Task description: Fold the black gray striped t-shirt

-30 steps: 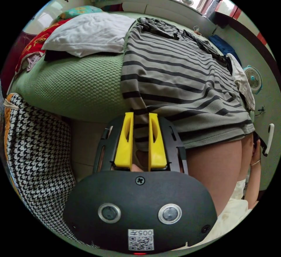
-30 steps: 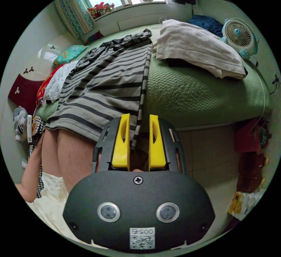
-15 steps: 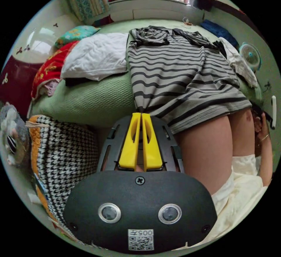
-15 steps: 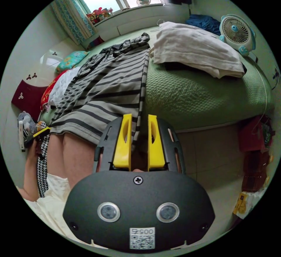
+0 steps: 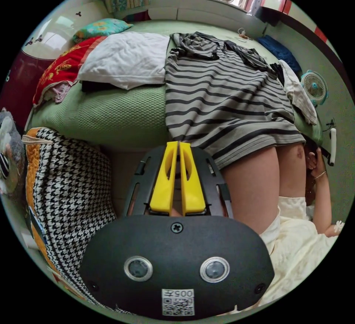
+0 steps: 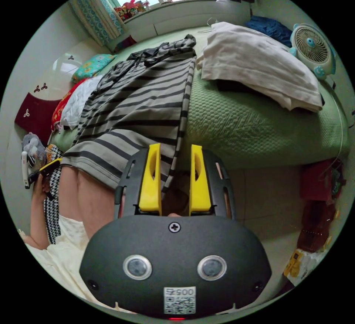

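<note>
With the striped t-shirt (image 5: 222, 91) spread on the green bed (image 5: 111, 117), hem overhanging, the left gripper (image 5: 176, 146) pinches one hem corner while the right gripper (image 6: 174, 150) gapes around the other, which it must clamp next.

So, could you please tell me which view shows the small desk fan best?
The right gripper view: the fan stands large near the bed's far corner, with its grille and base plain. The left gripper view shows the same fan smaller, near the picture's edge, behind a pale cloth.
</note>
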Demonstrator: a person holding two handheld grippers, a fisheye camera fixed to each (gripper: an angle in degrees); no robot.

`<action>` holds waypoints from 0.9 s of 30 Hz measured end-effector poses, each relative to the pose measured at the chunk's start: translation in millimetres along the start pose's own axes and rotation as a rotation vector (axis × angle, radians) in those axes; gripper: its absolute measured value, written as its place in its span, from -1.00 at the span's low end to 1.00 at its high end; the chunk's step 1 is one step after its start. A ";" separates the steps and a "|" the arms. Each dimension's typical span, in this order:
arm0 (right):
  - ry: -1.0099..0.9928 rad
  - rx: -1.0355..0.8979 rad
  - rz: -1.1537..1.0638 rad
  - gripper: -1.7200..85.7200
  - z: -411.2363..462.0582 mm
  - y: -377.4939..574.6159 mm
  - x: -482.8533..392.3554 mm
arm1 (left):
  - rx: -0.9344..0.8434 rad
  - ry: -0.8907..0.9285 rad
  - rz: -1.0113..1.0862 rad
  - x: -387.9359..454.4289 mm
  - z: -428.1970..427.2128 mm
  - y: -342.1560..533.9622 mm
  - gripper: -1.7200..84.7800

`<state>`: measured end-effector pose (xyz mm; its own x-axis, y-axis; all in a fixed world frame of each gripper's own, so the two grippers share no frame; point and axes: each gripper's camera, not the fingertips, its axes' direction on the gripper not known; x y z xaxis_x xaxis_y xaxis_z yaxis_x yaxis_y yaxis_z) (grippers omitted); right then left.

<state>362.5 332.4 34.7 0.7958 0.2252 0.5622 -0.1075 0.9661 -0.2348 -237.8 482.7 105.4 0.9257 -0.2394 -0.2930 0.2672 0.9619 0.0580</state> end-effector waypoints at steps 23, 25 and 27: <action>0.075 -0.166 -0.007 -0.86 20.7 -119.9 -9.2 | 0.149 0.029 -0.006 41.5 33.4 -148.5 -0.96; 0.039 -0.051 -0.079 -0.81 -5.7 -149.5 -25.4 | 0.215 0.041 0.043 49.7 28.8 -196.5 -0.95; 0.023 0.063 -0.179 -0.78 -24.9 -189.9 -47.3 | 0.265 0.040 0.088 57.8 30.0 -242.1 -0.94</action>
<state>360.1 135.2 32.9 0.8186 0.0470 0.5724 0.0004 0.9966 -0.0823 -240.9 232.0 103.0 0.9385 -0.1462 -0.3129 0.2519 0.9095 0.3306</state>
